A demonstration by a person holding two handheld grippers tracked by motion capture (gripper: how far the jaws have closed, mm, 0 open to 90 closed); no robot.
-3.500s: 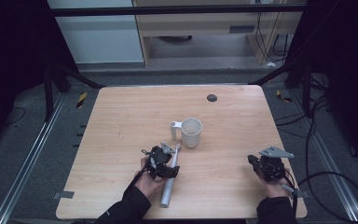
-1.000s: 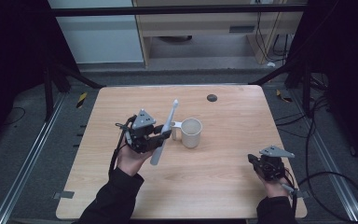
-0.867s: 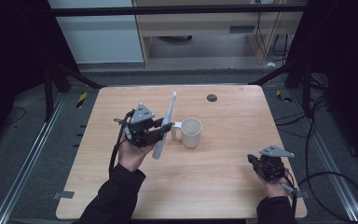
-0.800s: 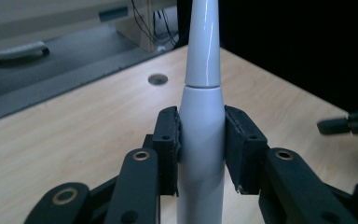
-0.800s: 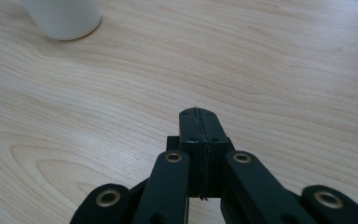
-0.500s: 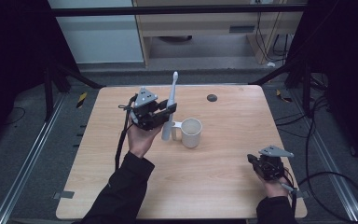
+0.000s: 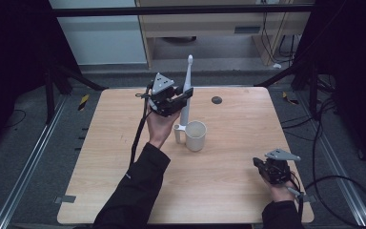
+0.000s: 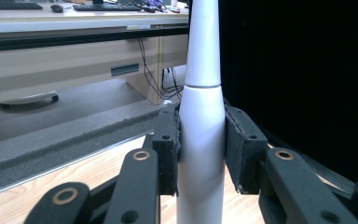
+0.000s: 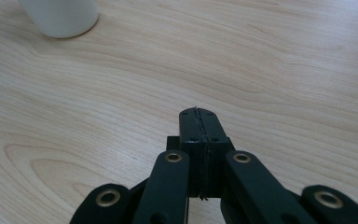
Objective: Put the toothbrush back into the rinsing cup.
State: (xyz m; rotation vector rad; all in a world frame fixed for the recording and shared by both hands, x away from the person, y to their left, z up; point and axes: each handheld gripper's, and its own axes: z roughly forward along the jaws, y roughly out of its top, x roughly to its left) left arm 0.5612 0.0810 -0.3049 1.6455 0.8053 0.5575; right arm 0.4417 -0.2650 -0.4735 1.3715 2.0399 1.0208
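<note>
Right claw closed over the pale wooden worktop.

Its two black jaws rise from the bottom edge and meet flush, their pads pressed together along a thin seam with nothing between them. Brass-coloured rivets dot the linkage arms below the tips. The white base of a cup stands on the wood well beyond the claw and off to its left, cut off by the top edge. Wood grain runs in long bands around the claw.
</note>
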